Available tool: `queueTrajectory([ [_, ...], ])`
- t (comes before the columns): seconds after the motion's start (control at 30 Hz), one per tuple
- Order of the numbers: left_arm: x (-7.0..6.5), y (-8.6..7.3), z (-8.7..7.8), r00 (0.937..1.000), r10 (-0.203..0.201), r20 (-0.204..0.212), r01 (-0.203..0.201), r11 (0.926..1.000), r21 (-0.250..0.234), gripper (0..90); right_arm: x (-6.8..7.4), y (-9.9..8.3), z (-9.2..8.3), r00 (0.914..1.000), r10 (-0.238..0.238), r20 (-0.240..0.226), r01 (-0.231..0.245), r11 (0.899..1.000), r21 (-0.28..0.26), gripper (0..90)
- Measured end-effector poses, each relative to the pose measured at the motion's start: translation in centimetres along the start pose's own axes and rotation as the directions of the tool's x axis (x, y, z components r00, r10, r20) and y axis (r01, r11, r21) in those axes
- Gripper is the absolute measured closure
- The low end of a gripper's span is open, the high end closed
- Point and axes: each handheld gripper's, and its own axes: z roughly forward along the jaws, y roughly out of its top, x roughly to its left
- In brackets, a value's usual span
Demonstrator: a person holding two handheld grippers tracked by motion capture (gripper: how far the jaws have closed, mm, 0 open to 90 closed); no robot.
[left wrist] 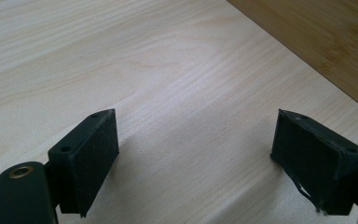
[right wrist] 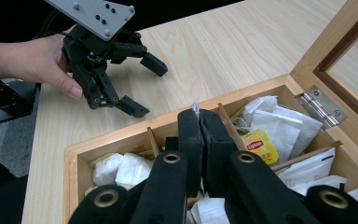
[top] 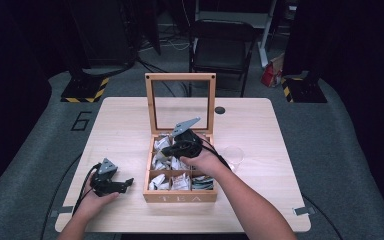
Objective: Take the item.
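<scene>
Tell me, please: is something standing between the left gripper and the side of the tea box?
Nothing visible does. The left gripper is open over bare table, and the tea box wall lies just beyond its jaws.

The desk [left wrist: 168, 60] under the left gripper's [left wrist: 196, 154] spread fingers [left wrist: 93, 154] is pale wood, smooth and matt, with a fine straight grain. Those fingers are matt black, with a faintly rough face, like hard plastic. Ahead of the right gripper's [right wrist: 199, 140] closed fingers [right wrist: 189, 140], the tea box [right wrist: 121, 135] is warmer, honey-coloured wood with a soft sheen; its lid [right wrist: 349, 51] holds a clear glossy pane, and a small hinge [right wrist: 321, 107] looks like brushed metal. Just beyond the fingers lie white paper sachets [right wrist: 275, 123], slightly crinkled, one with a glossy yellow label [right wrist: 260, 145].
</scene>
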Motion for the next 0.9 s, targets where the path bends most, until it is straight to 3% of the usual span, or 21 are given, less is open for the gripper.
queueTrajectory([
  [0.53, 0.0, 0.0, 0.0, 1.0, 0.001, 0.0, -0.001, 1.0, 0.001, 14.1, 0.1, 0.1, -0.8, 0.9998, 0.007, 0.017, -0.007, 1.0, -0.003, 88.5],
  [0.63, 0.0, 0.0, 0.0, 1.0, 0.001, 0.0, -0.001, 1.0, 0.001, 14.1, 0.1, 0.1, -1.1, 0.9998, -0.011, 0.017, 0.012, 1.0, -0.004, 88.5],
  [0.67, 0.0, 0.0, 0.0, 1.0, 0.006, -0.001, -0.006, 1.0, 0.001, 14.1, 0.2, 0.1, -1.3, 0.9998, 0.004, 0.019, -0.004, 1.0, -0.004, 88.5],
  [0.7, 0.0, 0.0, 0.0, 1.0, 0.003, 0.002, -0.003, 1.0, 0.003, 14.1, 0.1, 0.1, -1.4, 0.9998, -0.012, 0.018, 0.012, 1.0, -0.005, 88.5],
  [0.9, 0.0, 0.0, 0.0, 1.0, 0.001, 0.0, -0.001, 1.0, 0.001, 14.1, 0.1, 0.2, -2.3, 0.9996, 0.0, 0.027, 0.001, 1.0, -0.01, 88.4],
])
